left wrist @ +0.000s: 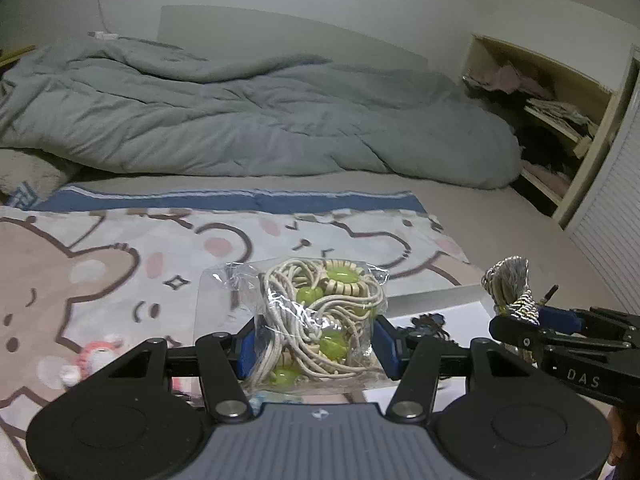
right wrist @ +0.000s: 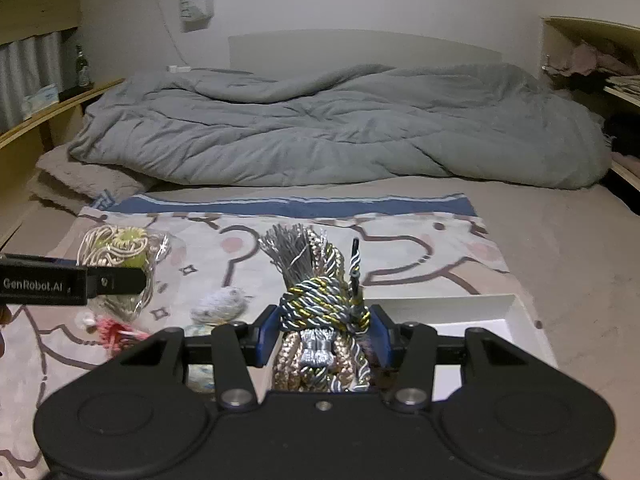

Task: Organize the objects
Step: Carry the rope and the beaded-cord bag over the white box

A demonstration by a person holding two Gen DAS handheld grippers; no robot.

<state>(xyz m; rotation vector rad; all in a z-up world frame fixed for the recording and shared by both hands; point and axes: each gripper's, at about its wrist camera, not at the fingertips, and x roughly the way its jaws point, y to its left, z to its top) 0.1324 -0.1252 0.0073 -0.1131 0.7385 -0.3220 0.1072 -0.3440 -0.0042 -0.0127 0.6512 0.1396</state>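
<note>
Our left gripper (left wrist: 316,344) angled down over the bed, fingers clamped on a crinkly clear bag of cream cord and green beads (left wrist: 320,320), our right gripper (right wrist: 324,336) beside it, fingers pinching a braided silver-gold tassel bundle (right wrist: 320,304), above a cartoon-print blanket (right wrist: 400,256), white box (right wrist: 480,320) below

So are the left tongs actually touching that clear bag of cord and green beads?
Touching. In the left wrist view both blue pads of the left tongs press against the bag, pinching it between them.

heaped duvet (right wrist: 340,128) blocks far side, bare mattress (right wrist: 568,240) beside
</note>
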